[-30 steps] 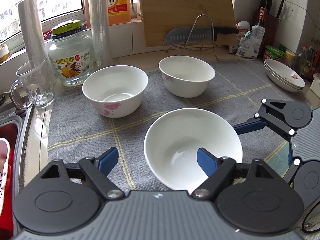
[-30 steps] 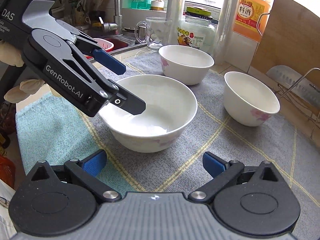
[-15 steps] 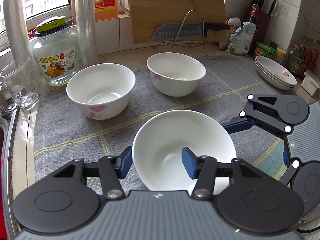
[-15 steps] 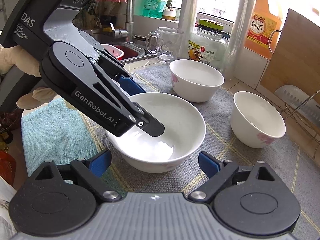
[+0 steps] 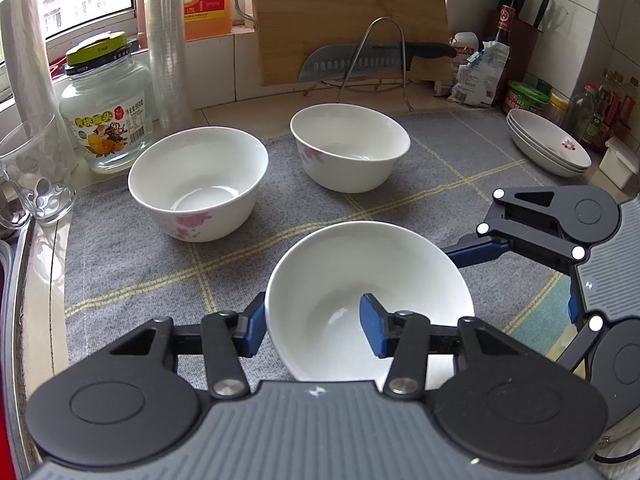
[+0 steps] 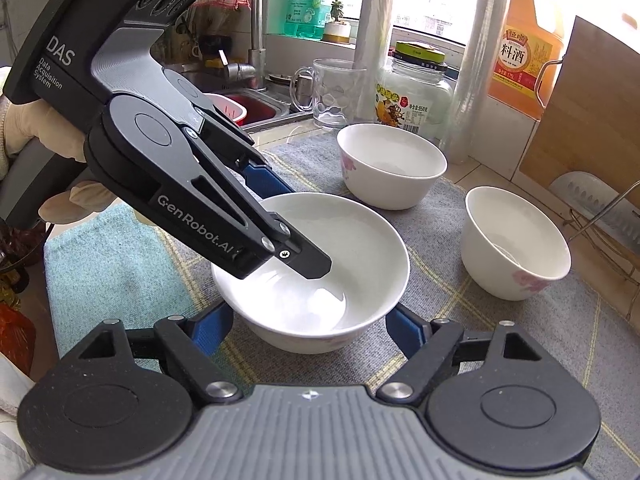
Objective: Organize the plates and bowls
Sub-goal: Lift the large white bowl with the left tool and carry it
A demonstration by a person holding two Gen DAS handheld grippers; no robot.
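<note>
Kitchen worktop (image 5: 36, 292) carrying grey cloth (image 5: 132, 264) under three bowls. We are gripping nearest bowl (image 5: 360, 280) with left tool (image 5: 312, 320), pinching its rim, one pad inside, one outside. Right tool (image 6: 308, 320) is straddling same bowl, jaws just closing in, contact unclear. Stacked plates (image 5: 548, 146) are sitting far right.

3 white bowls (image 5: 368, 300) upright on grey mat; shallow plates (image 5: 548, 148) stacked far right.
</note>
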